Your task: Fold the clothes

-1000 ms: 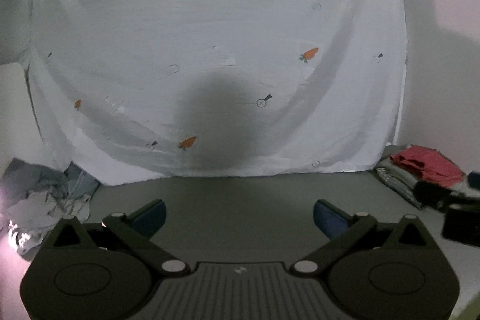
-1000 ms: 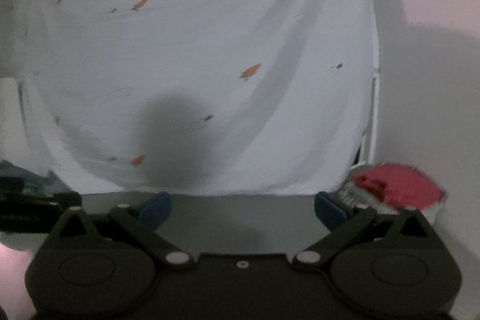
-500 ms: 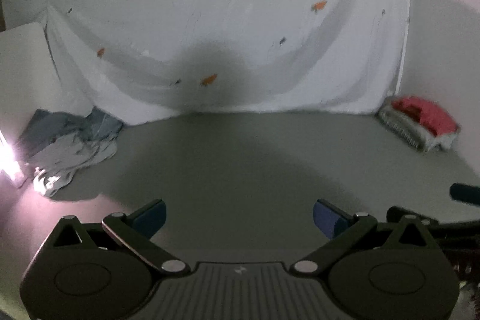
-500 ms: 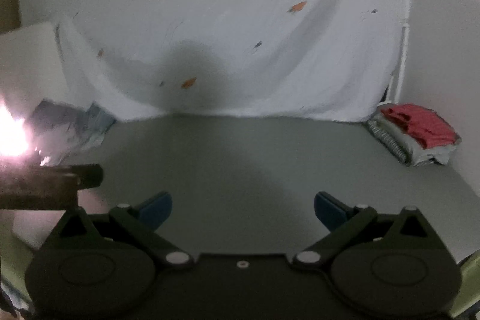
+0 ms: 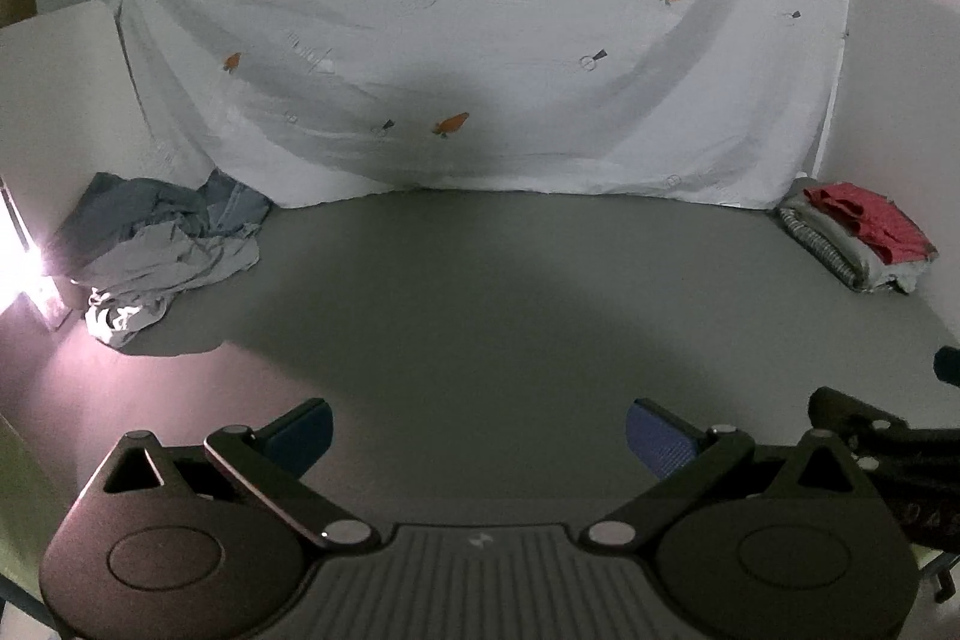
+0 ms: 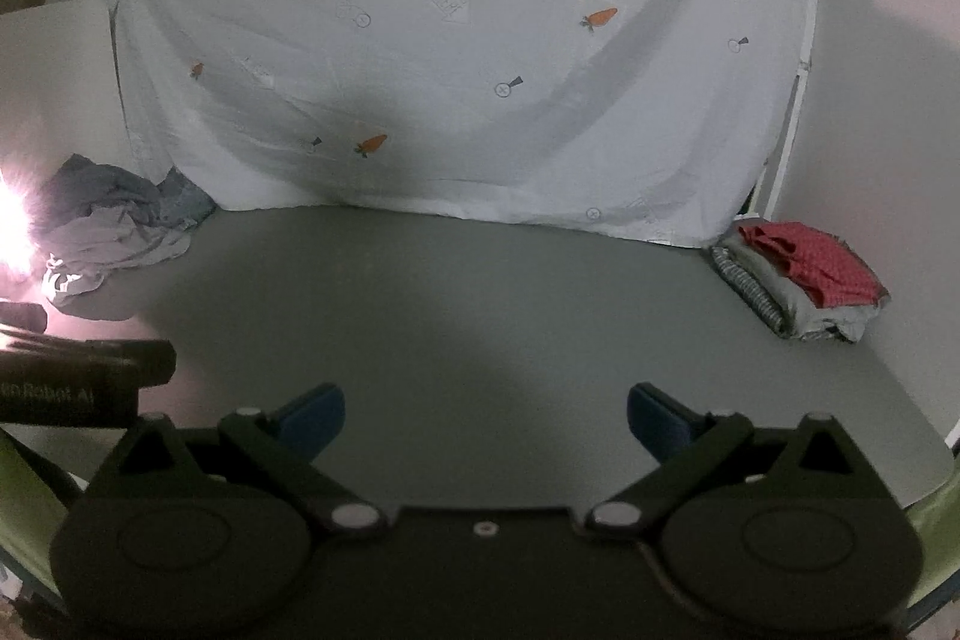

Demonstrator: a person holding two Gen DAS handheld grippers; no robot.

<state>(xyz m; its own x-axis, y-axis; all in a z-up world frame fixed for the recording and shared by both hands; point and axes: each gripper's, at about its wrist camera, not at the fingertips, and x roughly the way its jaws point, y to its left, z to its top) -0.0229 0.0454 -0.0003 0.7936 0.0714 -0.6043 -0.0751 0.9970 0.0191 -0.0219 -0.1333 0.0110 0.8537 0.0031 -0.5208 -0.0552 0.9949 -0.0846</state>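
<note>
Grey table (image 5: pixel 480 292) fills the middle of both wrist views and serves as the landmark for everything else. At the table's far left corner lies a crumpled pile of unfolded clothes (image 5: pixel 162 244), blue-grey and pale grey garments tangled together, also seen in the right wrist view (image 6: pixel 114 232). Beside that pile, at the table's left edge, a bright lamp glare (image 5: pixel 18 262) washes the surface pink. At the table's far right corner sits a neat stack of folded clothes (image 5: pixel 858 238), a red piece on top of grey and striped ones, likewise visible from the other side (image 6: pixel 804 280). Behind the table's far edge hangs a white sheet (image 5: pixel 480 40) printed with small orange carrots, its lower hem touching the tabletop. The left gripper (image 5: pixel 477 430) hangs over the table's near edge with its blue-padded jaws spread wide, nothing between them. The right gripper (image 6: pixel 485 415) hovers over the same near edge, jaws equally wide apart and empty. Each tool's dark body shows at the side of the other's view, so they sit just beside one another. Both are well apart from the two clothes piles, with bare tabletop between.
</note>
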